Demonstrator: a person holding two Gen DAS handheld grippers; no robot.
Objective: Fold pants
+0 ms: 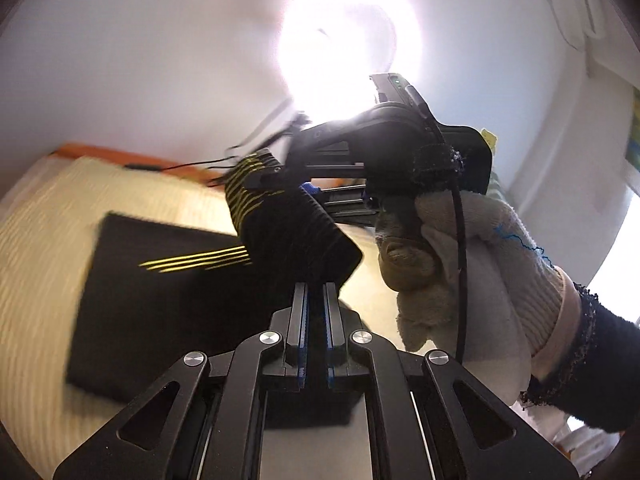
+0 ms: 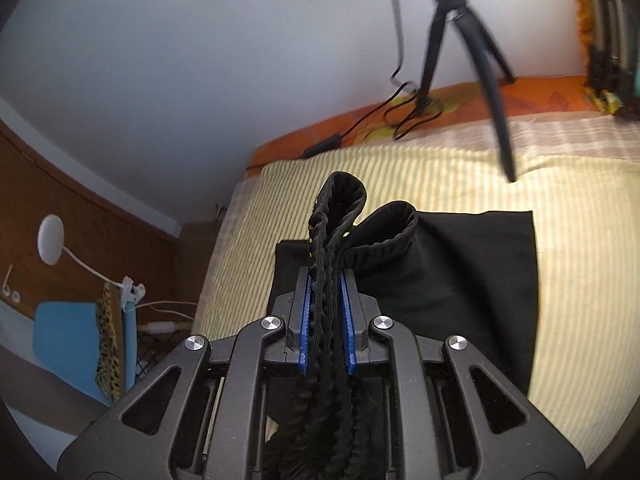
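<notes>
The pants point(image 2: 452, 280) lie on the bed point(image 2: 580, 240), their lower part flat on the striped cover as a dark rectangle, while the waistband end is lifted off it by both grippers. In the right wrist view, the right gripper point(image 2: 327, 316) has its jaws pinching the bunched elastic waistband point(image 2: 344, 208), which stands up in two loops above the blue pads and trails down between the jaws toward the camera. In the left wrist view, the left gripper point(image 1: 315, 328) has its jaws brought nearly together on a dark fold of the same cloth, which rises from them up to the other gripper, held there by a gloved hand point(image 1: 472, 264); the grip looks real, though the cloth is dark against dark jaws and I cannot be wholly sure how much is caught. Yellow stripes point(image 1: 200, 260) show on the flat part and on the lifted part (motion blur smears them). Judging from this, the pants are already doubled lengthwise and one end is being carried over the rest, so the fold is mid-way: the raised waistband has yet to be laid down on the flat part, squared with its edges and released. A tripod point(image 2: 460, 40) stands at the far side of the bed.
</notes>
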